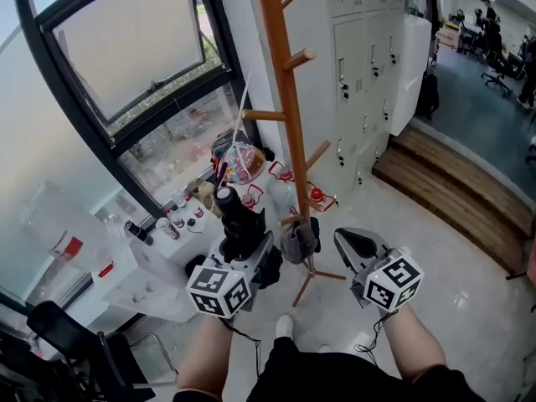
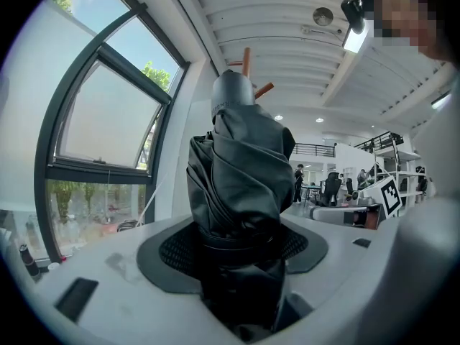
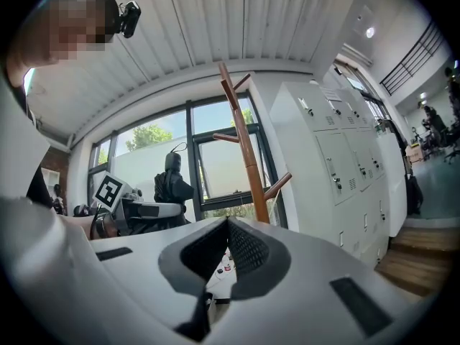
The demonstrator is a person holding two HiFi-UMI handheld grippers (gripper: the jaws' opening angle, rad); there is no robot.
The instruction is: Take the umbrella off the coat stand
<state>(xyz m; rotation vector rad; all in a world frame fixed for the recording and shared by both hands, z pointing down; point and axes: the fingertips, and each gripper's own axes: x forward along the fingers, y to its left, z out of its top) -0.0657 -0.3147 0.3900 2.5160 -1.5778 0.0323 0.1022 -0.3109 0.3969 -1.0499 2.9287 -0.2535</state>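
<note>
**At the foot of the coat stand: umbrella in hand, looks clear of the pegs**

Far left: low white table (image 1: 151, 285) under the window, small bottles (image 1: 172, 223) on it. Just behind it, a clear colour-printed item with a white stick; I cannot tell what it is.

Left gripper (image 2: 241, 254): jaws wide but clamped on the folded black umbrella (image 2: 241, 171), gripped low on the bundle. It stands upright, just left of the coat stand (image 1: 289, 115), and no peg appears to touch it.

Step, as judged: lift-off looks finished and the carry-away is in hand. The next move calls for drawing the umbrella back toward the body, keeping it upright so that it stays clear of the pegs to its right.

On the stand's lowest peg hangs a grey cloth item (image 1: 299, 243), close to the left gripper and the likeliest snag.

Right gripper (image 3: 226, 228): jaws closed together, holding nothing, level beside the stand's base.

Far right: white lockers (image 1: 364, 74), well apart.
</note>
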